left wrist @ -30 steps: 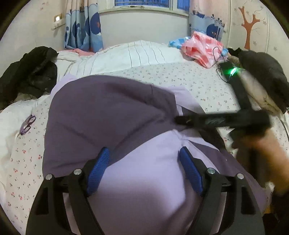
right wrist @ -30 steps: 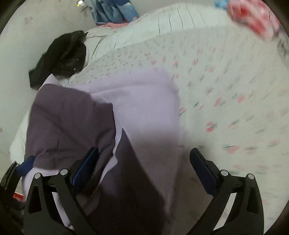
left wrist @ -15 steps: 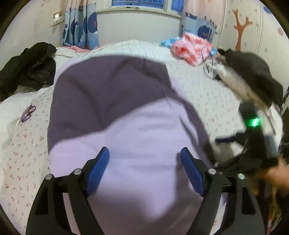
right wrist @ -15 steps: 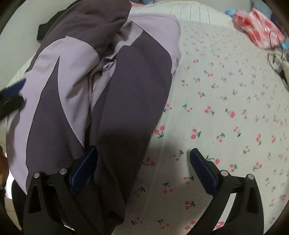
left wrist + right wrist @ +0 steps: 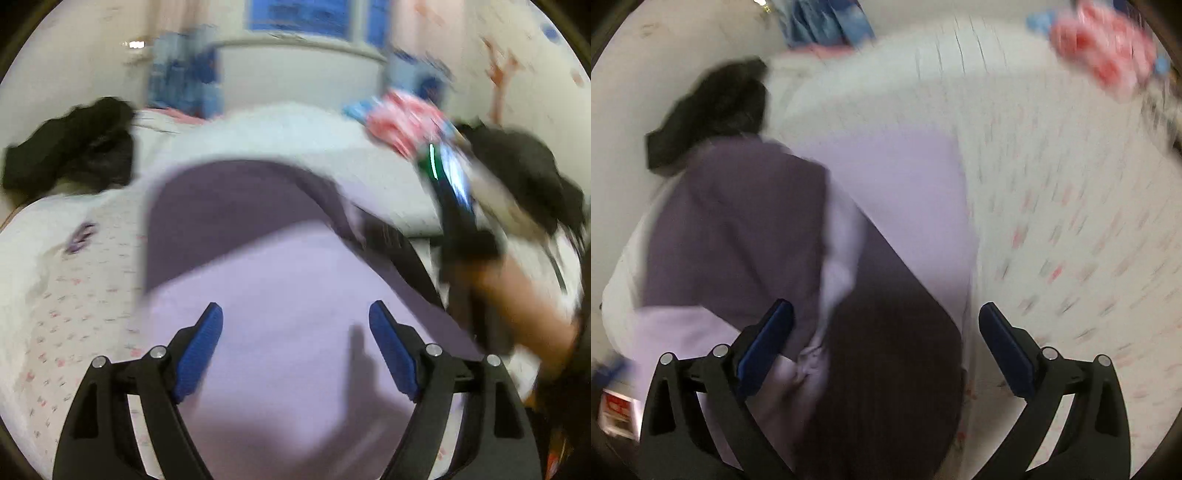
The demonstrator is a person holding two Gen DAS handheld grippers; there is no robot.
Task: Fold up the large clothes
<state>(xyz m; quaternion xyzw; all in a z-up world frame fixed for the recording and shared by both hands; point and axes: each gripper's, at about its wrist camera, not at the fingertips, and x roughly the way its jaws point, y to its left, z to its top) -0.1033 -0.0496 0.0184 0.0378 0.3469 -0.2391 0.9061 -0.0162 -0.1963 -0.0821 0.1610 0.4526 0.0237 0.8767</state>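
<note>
Between the spread blue pads of the left gripper point(image 5: 295, 343) the pale lilac panel of the purple garment point(image 5: 273, 295) is seen; nothing is pinched, both pads point(image 5: 201, 343) standing apart with fabric lying under and ahead of them. A darker purple panel is seen farther ahead of this tool, its curved edge resting on the cherry-print bedsheet point(image 5: 74, 302). To the right of the left tool, the right gripper's black body point(image 5: 461, 236) with a green light is seen, held by a hand point(image 5: 517, 295); heavy blur there. Ahead and left, a black garment point(image 5: 70, 147) is lumped at the bed edge; ahead and right, a pink-red checked cloth point(image 5: 406, 122) and a dark jacket point(image 5: 524, 170) are seen. A blue curtain point(image 5: 184, 81) hangs at the far wall.

From the right wrist view, the right gripper point(image 5: 886, 332) is also seen wide open, gripping nothing. The purple garment point(image 5: 746, 229) lies under and ahead of it, mostly toward its left finger, with a dark panel directly between the fingers and a lilac panel stretching ahead. Bedsheet point(image 5: 1071, 240) is seen off the right finger, blurred. The black garment point(image 5: 716, 107) sits ahead-left, touching the purple garment's far edge. A white striped duvet point(image 5: 923, 66) is seen far ahead. A small red-and-white label point(image 5: 617, 410) is seen at far left; unreadable.
</note>
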